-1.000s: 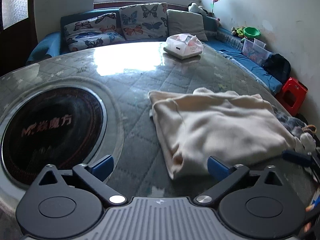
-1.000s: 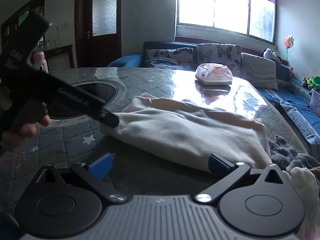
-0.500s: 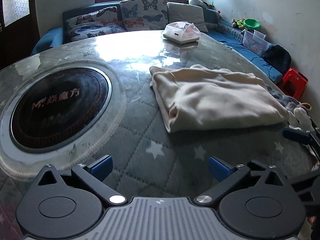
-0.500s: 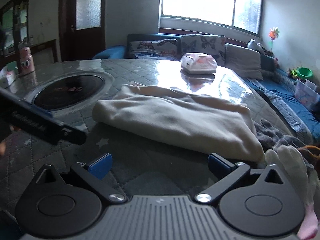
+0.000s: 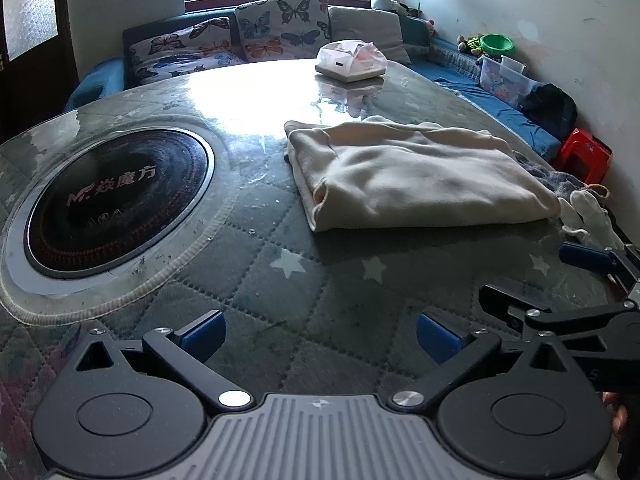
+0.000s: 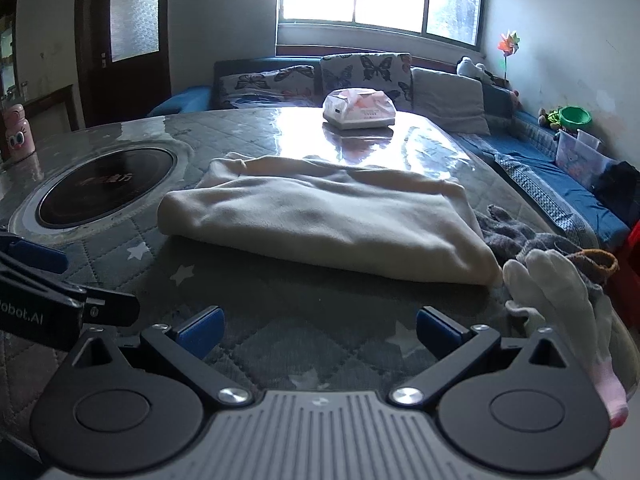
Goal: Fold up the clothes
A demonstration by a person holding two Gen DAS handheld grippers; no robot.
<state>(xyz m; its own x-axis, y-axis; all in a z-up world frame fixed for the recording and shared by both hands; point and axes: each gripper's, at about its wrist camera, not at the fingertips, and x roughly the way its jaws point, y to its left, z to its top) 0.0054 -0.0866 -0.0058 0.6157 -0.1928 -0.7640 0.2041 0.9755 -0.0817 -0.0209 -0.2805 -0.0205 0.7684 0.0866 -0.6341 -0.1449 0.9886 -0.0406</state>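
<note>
A cream garment (image 5: 416, 176) lies folded into a flat rectangle on the quilted table (image 5: 280, 288); it also shows in the right wrist view (image 6: 320, 220). My left gripper (image 5: 320, 336) is open and empty, well short of the garment's near edge. My right gripper (image 6: 318, 330) is open and empty, short of the garment's near edge. The right gripper's fingers (image 5: 584, 258) show at the right of the left wrist view. The left gripper's fingers (image 6: 36, 252) show at the left of the right wrist view.
A round black cooktop (image 5: 116, 200) is set into the table at the left. A tissue box (image 5: 352, 60) stands at the far side. Grey cloth and a white glove (image 6: 552, 280) lie right of the garment. A sofa (image 5: 280, 28) runs behind. A red stool (image 5: 586, 156) stands right.
Both grippers have pulled back from the folded garment toward the near edge of the table. The garment lies still. Both grippers stay open.
</note>
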